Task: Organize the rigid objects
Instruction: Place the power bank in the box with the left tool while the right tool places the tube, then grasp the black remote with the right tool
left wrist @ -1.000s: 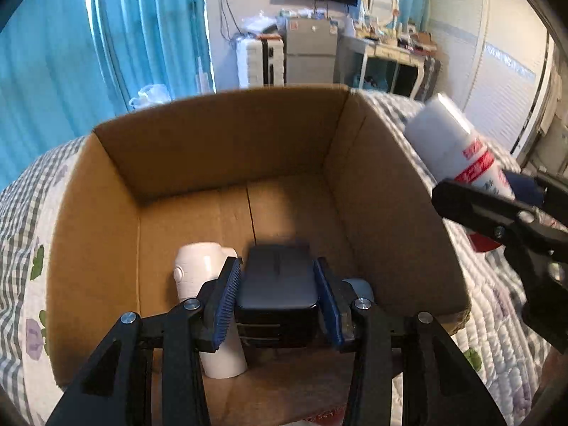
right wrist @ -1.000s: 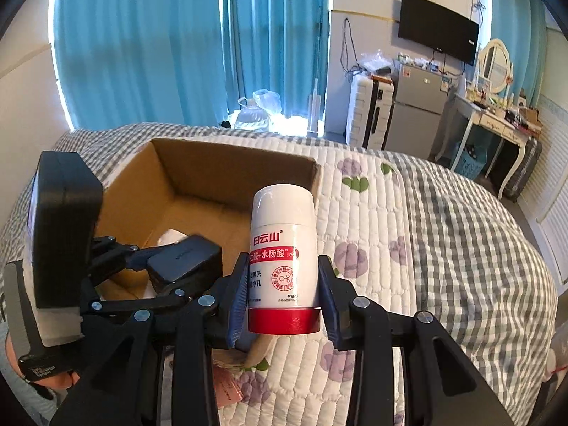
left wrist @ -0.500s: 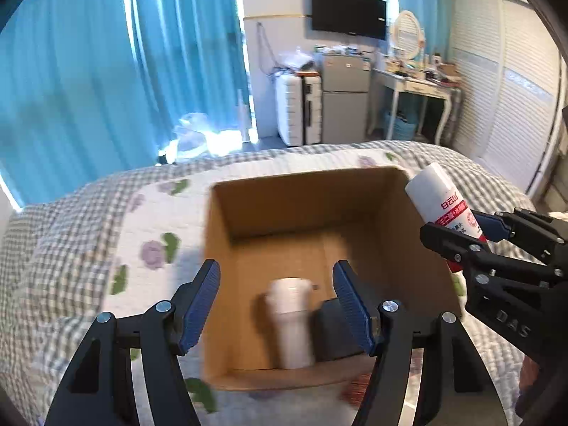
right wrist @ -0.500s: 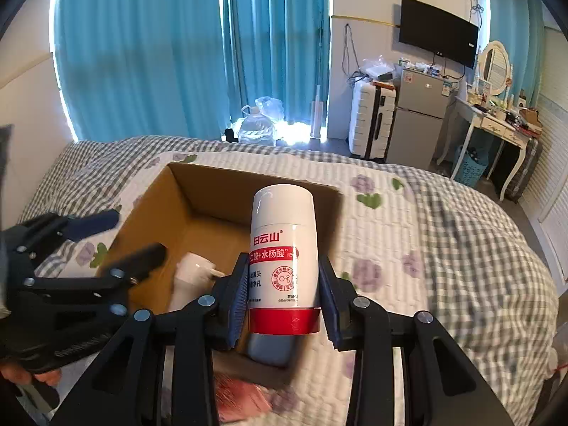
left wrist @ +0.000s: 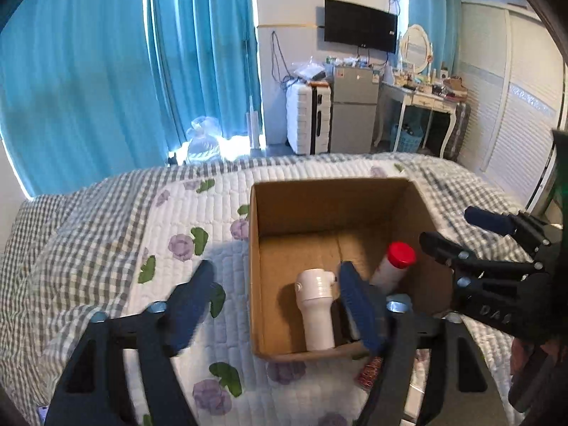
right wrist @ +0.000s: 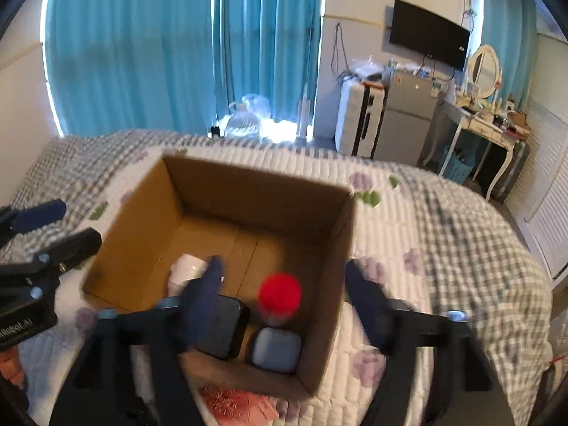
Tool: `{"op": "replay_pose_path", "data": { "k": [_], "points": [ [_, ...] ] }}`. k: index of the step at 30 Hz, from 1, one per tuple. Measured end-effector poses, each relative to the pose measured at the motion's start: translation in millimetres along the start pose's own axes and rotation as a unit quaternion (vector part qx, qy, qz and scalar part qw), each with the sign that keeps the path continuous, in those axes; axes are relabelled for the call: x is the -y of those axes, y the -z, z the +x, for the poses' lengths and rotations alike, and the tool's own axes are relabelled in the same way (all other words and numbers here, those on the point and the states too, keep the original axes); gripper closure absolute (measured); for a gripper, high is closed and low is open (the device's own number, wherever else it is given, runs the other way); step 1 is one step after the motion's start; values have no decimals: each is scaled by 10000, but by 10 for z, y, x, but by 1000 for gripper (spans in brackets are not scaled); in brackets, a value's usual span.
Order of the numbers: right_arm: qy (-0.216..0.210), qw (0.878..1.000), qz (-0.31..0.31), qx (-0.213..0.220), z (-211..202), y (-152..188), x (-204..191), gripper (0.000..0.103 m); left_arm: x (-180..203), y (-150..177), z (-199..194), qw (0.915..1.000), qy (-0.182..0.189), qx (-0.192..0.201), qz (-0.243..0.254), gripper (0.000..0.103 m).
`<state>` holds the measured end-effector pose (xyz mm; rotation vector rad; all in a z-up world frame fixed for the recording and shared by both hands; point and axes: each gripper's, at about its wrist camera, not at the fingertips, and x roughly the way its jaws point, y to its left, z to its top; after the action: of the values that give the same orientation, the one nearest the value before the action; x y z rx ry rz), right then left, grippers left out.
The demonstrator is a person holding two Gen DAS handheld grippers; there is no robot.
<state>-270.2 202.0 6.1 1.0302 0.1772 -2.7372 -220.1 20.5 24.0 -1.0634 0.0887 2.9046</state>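
An open cardboard box (left wrist: 294,206) (right wrist: 149,195) sits on the quilted bed. Inside lie a white bottle with a red cap (left wrist: 399,259) (right wrist: 280,293), a white cylindrical object (left wrist: 317,305) (right wrist: 188,269), a black boxy device (right wrist: 223,326) and a small grey-blue case (right wrist: 277,349). My left gripper (left wrist: 277,305) is open and empty, above the box's near left wall. My right gripper (right wrist: 287,296) is open and empty, above the box's near right part; it also shows in the left wrist view (left wrist: 465,234).
A red printed packet (right wrist: 238,403) (left wrist: 367,376) lies on the quilt in front of the box. Blue curtains, a white suitcase (left wrist: 307,120), a small fridge (left wrist: 353,113) and a dressing table (left wrist: 426,106) stand beyond the bed.
The left gripper let go of the black device into the box and pulled back. The right gripper opened and the red-capped bottle now lies in the box.
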Motion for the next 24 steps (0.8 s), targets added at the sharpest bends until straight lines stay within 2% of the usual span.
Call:
{"op": "replay_pose_path", "data": {
  "k": [1,2,4,9,12,15,20,24],
  "points": [
    [20,9999,3,102,-136,-27,0,29,14,-10,-115,9999,-35,99,-13,7],
    [39,9999,-10,148,-230,-46,-4,29,13,-21,-225,9998,-79,198,-29,0],
    [82,9997,-53,245,-537,-96,-21,27,23,-30,-497,9992,-83,381,-35,0],
    [191,9988,-117,446,-1240,-131,-92,12,43,-58,-1049,9988,1,497,40,0],
    [373,9981,-131,467,-1654,-82,-148,10,17,-20,-1366,9982,-30,597,56,0],
    [453,9973,-114,560,-2031,21,-240,4,-30,80,-1602,9982,1,602,37,0],
    [549,9975,-181,398,-2300,278,-413,0,-128,416,-1799,9988,11,474,-112,0],
    [85,9995,-254,137,-2236,651,-565,0,-168,768,-1623,9996,-12,222,-198,0]
  ]
}}
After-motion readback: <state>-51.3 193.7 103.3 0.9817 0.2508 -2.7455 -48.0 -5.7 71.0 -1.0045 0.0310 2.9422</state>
